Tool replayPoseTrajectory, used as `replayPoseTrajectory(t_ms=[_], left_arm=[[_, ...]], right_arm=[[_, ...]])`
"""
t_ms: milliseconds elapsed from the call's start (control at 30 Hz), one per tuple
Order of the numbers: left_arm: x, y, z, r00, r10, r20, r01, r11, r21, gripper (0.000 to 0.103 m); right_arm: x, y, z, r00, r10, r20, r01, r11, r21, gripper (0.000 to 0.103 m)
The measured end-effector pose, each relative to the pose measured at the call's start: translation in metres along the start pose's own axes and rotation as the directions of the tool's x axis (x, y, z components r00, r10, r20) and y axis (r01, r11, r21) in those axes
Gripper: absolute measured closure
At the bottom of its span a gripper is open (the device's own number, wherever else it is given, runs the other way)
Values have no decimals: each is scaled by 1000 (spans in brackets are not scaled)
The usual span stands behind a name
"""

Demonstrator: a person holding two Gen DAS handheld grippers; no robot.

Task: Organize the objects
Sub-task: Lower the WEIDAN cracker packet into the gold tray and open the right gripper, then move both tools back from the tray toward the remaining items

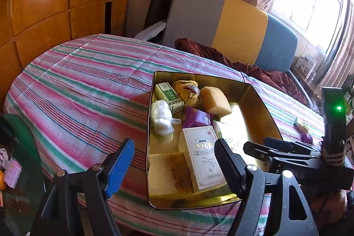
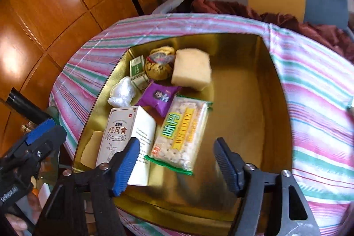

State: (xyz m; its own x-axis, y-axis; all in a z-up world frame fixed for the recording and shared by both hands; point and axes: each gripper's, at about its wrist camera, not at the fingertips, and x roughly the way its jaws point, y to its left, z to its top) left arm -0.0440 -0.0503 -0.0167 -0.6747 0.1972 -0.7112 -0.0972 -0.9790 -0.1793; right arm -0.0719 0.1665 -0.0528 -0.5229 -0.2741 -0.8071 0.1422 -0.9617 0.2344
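A gold tin tray [image 1: 261, 107] [image 2: 243, 92] sits on the striped table. It holds a white box [image 1: 203, 160] [image 2: 124, 132], a purple packet [image 2: 158, 96], a yellow sponge block [image 2: 191, 69], a green box [image 2: 137, 69], a white bag [image 2: 121, 92] and a cracker packet [image 2: 183, 134]. My right gripper [image 2: 177, 164] hovers open just above the cracker packet, which lies flat in the tray, not pinched. My left gripper [image 1: 172, 165] stands open over the tray's near left corner, nothing between its fingers. The tray's right half is bare metal.
A striped cloth [image 1: 84, 85] covers the round table. Behind it stands a grey, yellow and blue chair [image 1: 241, 25] with a maroon cloth [image 1: 250, 68]. Small items [image 1: 303, 127] lie on the table right of the tray. Wooden panels [image 1: 44, 3] line the left wall.
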Motion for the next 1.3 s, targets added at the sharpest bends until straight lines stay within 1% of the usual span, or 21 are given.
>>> replayPoseTrajectory(t_ms=[133,300,467,667,767,833,933,1033,1167,1233,1300], left_arm=[[-7,-7,0,1000,11,28,-12,1000,16,29],[-13,-19,-2,999,-4,43,2,999,52,29],[-15,-37,-5,999,-29,39,25,995,99,29],[-13,-57,-7,998,-54,27,50,988,144,30],[-12,-69,-8,997,-75,17,71,982,175,32],[-11,-79,-9,996,-87,8,84,976,200,33],[-8,-96,-10,994,-106,-7,104,965,242,33],[-5,-115,-11,988,-151,-26,153,947,283,33],[2,-145,-13,975,-211,-65,220,918,329,34],[8,-165,-16,965,-245,-94,262,896,359,34],[14,-186,-21,953,-274,-130,303,869,390,34]], right_arm=[[-18,-4,-4,998,-36,43,37,999,-19,27],[-37,-14,-11,994,-68,83,70,997,-24,24],[-56,-34,-17,988,-103,115,103,995,10,21],[-83,-79,-27,976,-163,142,149,984,102,20],[-99,-108,-33,966,-215,143,194,970,146,20],[-112,-130,-37,955,-256,148,228,956,183,20],[-136,-169,-44,931,-331,152,287,924,253,19],[-166,-211,-55,901,-406,151,338,877,343,18],[-209,-264,-75,853,-503,139,392,793,466,15],[-226,-288,-88,831,-541,129,403,745,531,14],[-237,-312,-102,817,-565,113,400,698,594,13]])
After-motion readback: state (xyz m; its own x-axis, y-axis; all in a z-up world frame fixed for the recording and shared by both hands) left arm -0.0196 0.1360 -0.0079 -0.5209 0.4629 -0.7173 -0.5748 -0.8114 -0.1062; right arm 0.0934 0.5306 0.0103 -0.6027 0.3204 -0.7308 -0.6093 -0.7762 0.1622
